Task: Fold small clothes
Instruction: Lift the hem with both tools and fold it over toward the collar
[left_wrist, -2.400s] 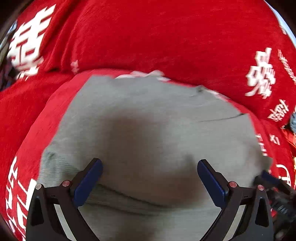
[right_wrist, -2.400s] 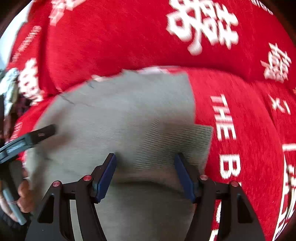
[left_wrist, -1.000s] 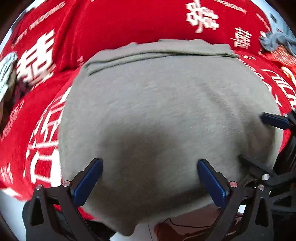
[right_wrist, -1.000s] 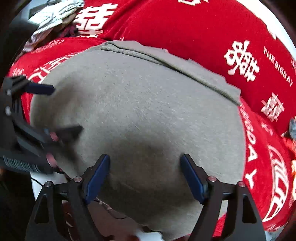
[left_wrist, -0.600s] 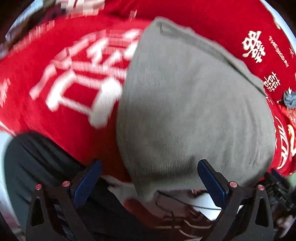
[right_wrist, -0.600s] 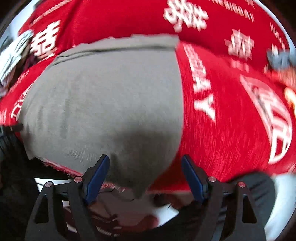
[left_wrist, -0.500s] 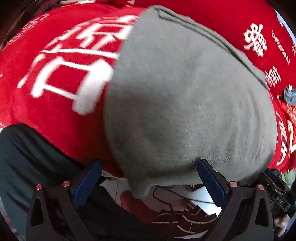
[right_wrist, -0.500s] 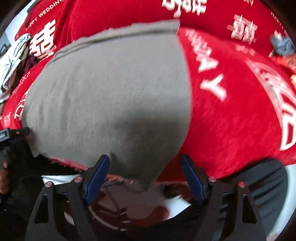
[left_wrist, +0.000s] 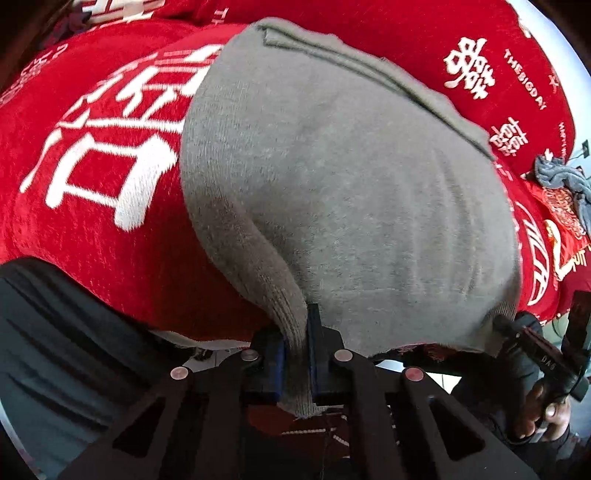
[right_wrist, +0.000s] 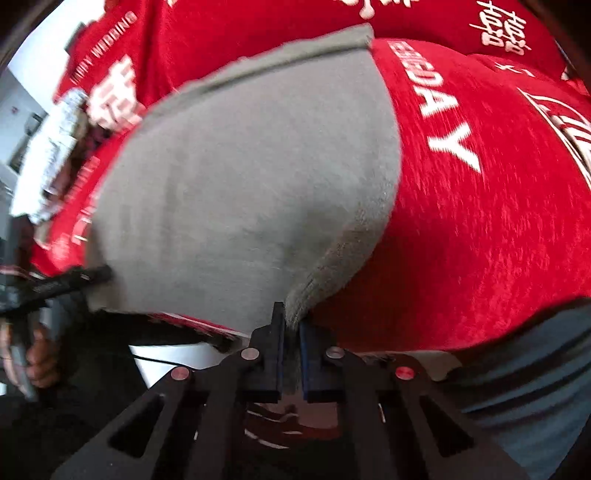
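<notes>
A grey knitted garment (left_wrist: 351, 192) lies folded flat on a red cloth with white lettering (left_wrist: 92, 155), its near edge hanging over the front. My left gripper (left_wrist: 297, 332) is shut on the garment's near left corner. My right gripper (right_wrist: 291, 328) is shut on the near right corner of the same garment (right_wrist: 240, 177). The right gripper also shows at the right edge of the left wrist view (left_wrist: 535, 354), and the left gripper at the left edge of the right wrist view (right_wrist: 66, 282).
The red cloth (right_wrist: 480, 221) covers the whole surface and drops off at the front edge. A crumpled grey-blue cloth (left_wrist: 561, 177) lies far right. A white and grey bundle (right_wrist: 59, 147) lies far left. The person's dark trousers (left_wrist: 55, 350) are below the edge.
Both grippers were open over the garment's near edge; now each has shut on a near corner of it. Both have dropped to the front edge of the surface.
</notes>
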